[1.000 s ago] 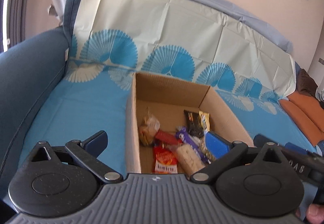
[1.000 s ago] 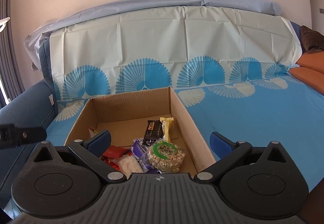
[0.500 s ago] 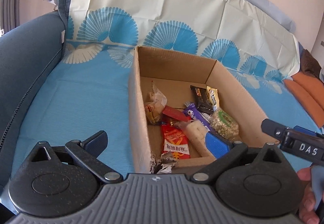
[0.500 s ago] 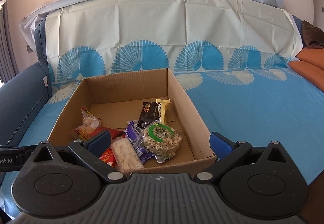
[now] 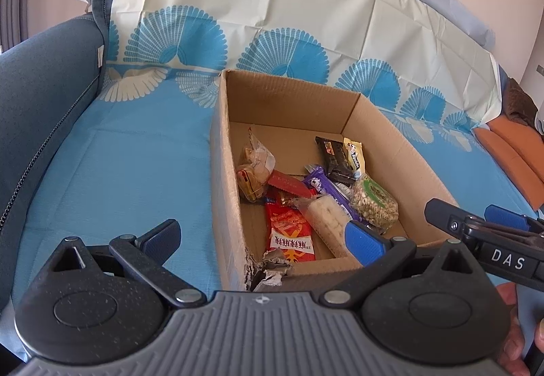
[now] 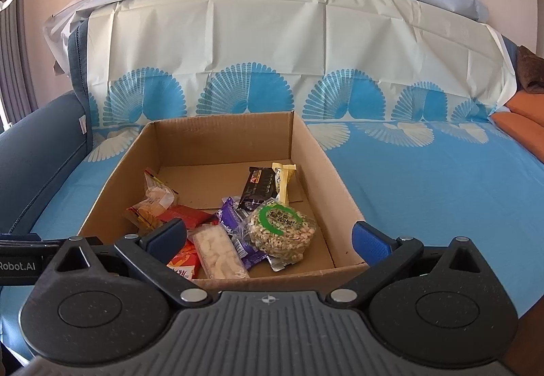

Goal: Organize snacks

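Note:
An open cardboard box [image 5: 421, 168] [image 6: 333, 168] stands on a blue-covered sofa and holds several snacks: a round green-labelled nut cake [image 6: 280, 231] [image 5: 374, 202], a white rice bar [image 6: 219, 250] [image 5: 326, 223], a red packet [image 5: 289, 233], a purple wrapper [image 6: 234, 219], a black bar [image 6: 260, 187] and a clear bag of biscuits [image 5: 255, 165]. My left gripper [image 5: 261, 238] is open and empty over the box's near left corner. My right gripper [image 6: 268, 236] is open and empty above the box's near edge; it also shows in the left wrist view [image 5: 476, 226].
The dark blue sofa arm [image 5: 44, 97] rises at the left. The backrest with its white and blue fan-pattern cover [image 6: 272, 63] stands behind the box. Orange cushions [image 6: 520, 127] lie at the far right. The box's near left corner is torn [image 5: 268, 270].
Both grippers have risen and tilted downward, so more of the box's inside shows. Both stay open and empty. The snacks have not moved.

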`<action>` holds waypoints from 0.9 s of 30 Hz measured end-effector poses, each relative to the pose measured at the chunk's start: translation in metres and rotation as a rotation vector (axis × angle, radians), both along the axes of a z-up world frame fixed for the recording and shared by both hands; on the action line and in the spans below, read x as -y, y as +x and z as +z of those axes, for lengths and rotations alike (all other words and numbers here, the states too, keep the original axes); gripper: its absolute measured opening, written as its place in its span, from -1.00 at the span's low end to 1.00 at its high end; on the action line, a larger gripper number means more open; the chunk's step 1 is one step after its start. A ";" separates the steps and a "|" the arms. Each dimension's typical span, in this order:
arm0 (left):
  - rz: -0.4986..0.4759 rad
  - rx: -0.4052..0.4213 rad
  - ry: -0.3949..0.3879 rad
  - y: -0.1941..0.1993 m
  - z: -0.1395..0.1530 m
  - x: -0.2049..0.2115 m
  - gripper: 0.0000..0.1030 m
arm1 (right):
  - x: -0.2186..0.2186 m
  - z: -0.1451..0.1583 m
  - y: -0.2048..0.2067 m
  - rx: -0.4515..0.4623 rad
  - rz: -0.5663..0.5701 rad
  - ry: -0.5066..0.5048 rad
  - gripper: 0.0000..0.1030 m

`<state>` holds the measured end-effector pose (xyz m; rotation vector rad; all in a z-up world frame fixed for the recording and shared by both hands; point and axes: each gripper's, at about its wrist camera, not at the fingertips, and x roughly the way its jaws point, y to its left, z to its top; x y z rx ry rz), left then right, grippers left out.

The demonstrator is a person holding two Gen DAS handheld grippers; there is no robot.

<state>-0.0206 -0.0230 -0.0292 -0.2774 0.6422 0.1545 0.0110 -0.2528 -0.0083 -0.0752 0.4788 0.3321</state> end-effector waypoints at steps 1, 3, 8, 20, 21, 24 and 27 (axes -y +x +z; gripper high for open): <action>0.000 0.001 0.003 0.000 0.000 0.001 0.99 | 0.000 0.000 0.000 0.002 0.004 -0.002 0.99; -0.003 -0.001 -0.002 0.001 0.001 0.001 0.99 | -0.001 -0.001 0.000 0.003 0.010 -0.009 0.99; -0.009 -0.004 0.000 0.002 0.000 0.004 0.99 | -0.003 -0.001 -0.002 0.010 0.026 -0.020 0.99; -0.016 -0.003 -0.007 0.003 0.000 0.004 0.99 | -0.003 -0.001 -0.001 0.010 0.020 -0.018 0.99; -0.016 -0.003 -0.009 0.003 0.000 0.004 0.99 | -0.003 -0.001 -0.001 0.011 0.020 -0.019 0.99; -0.020 -0.001 -0.012 0.003 0.000 0.004 0.99 | -0.002 0.000 0.000 0.011 0.019 -0.015 0.99; -0.022 0.001 -0.012 0.003 0.000 0.004 0.99 | -0.001 0.000 0.000 0.011 0.016 -0.012 0.99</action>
